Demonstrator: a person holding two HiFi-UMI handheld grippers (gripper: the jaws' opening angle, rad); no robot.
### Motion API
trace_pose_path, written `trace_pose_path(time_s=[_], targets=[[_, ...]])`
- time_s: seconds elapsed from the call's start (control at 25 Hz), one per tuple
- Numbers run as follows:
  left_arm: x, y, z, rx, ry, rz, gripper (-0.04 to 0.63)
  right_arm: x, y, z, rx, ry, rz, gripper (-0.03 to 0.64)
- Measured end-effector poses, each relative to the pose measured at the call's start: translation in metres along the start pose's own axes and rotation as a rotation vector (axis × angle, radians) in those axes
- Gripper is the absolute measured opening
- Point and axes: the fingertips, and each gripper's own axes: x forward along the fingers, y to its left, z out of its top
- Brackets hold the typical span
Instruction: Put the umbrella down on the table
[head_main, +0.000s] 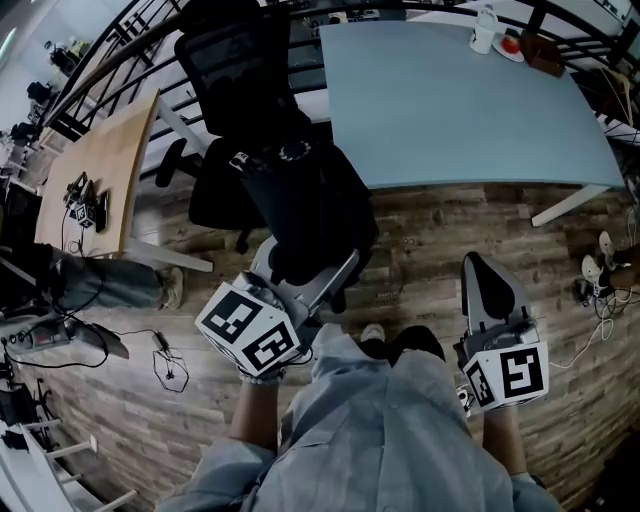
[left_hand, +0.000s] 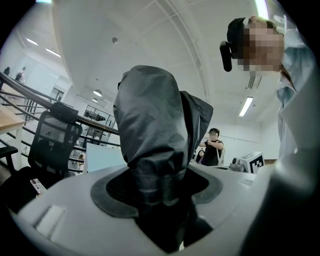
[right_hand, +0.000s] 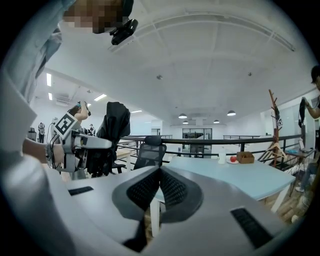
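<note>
A folded black umbrella (head_main: 310, 200) stands up out of my left gripper (head_main: 305, 275), which is shut on its lower part. In the left gripper view the umbrella's (left_hand: 150, 120) dark fabric fills the middle, clamped between the two pads of the left gripper (left_hand: 157, 185). My right gripper (head_main: 480, 270) is at the lower right, shut with nothing in it; its pads meet at the tip (right_hand: 159, 172). The pale blue table (head_main: 450, 100) lies ahead, beyond the wooden floor. From the right gripper view the umbrella (right_hand: 112, 130) is at the left and the table (right_hand: 235, 175) ahead.
A black office chair (head_main: 235, 70) stands just behind the umbrella, left of the table. A bottle (head_main: 484, 28), a plate with something red (head_main: 511, 45) and a brown box (head_main: 545, 55) sit at the table's far right corner. A wooden desk (head_main: 100, 165) is at the left; cables lie on the floor.
</note>
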Motion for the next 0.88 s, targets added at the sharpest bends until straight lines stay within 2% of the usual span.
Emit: trace_pose_path(time_s=[0.4,0.88], targets=[[0.008,0.019,-0.006,-0.021,0.022,0.021,0.270,0.015,0.000,-0.006,0.002,0.037,0.024,-0.001],[0.055,0.047,-0.006,0.071,0.095,0.062,0.270,0.059,-0.037,-0.006,0.011,0.032,0.090,-0.002]])
